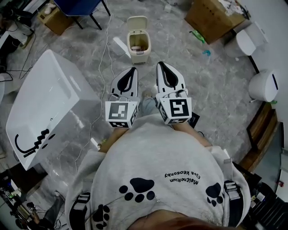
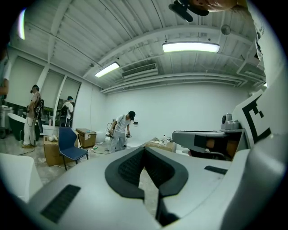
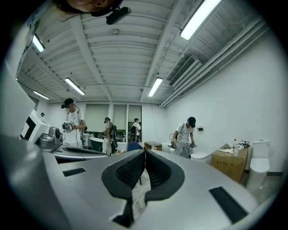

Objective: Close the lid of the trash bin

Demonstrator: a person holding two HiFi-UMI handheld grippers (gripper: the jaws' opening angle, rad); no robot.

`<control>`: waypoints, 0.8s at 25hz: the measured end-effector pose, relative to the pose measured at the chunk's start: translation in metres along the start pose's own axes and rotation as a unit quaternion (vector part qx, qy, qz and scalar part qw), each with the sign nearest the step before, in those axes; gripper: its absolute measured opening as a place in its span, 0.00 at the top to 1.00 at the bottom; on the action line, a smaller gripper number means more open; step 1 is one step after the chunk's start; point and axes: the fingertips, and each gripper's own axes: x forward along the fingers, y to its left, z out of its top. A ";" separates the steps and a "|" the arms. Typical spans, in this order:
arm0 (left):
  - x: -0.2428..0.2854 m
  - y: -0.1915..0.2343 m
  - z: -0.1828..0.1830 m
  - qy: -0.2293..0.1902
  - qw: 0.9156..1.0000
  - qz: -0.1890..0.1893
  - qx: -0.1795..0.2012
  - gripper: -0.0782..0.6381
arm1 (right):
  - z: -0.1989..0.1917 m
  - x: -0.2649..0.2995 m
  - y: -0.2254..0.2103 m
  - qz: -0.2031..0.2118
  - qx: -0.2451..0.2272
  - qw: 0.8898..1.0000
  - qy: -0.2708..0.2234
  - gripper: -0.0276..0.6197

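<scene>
A small beige trash bin [image 1: 138, 48] stands on the grey marble floor, its lid [image 1: 137, 22] tipped up and back so the inside shows. Both grippers are held side by side in front of the person, pointing toward the bin and still short of it. The left gripper [image 1: 132, 69] has its jaws pressed together with nothing between them. The right gripper [image 1: 161, 64] is likewise shut and empty. In the left gripper view the left gripper [image 2: 144, 150] points level across the room, and the bin is hidden. The right gripper [image 3: 145, 152] also looks out level.
A white bathtub [image 1: 45, 99] lies at the left. A cardboard box [image 1: 211, 15] and two white toilets [image 1: 265, 85] [image 1: 245, 40] stand at the right. A blue chair [image 1: 81, 6] is behind the bin, and a cable [image 1: 105, 49] runs along the floor. Other people stand across the room.
</scene>
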 end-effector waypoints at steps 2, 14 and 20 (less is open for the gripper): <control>0.028 0.006 0.007 0.001 1.000 0.008 0.001 0.86 | 0.001 0.026 -0.020 0.008 0.007 1.000 0.003 0.91; 0.139 0.044 0.028 0.000 0.999 0.046 0.018 0.86 | -0.003 0.147 -0.092 0.051 0.038 0.998 0.004 0.91; 0.165 0.055 0.032 0.008 0.999 0.039 0.020 0.86 | -0.007 0.165 -0.107 0.045 0.046 0.998 0.011 0.91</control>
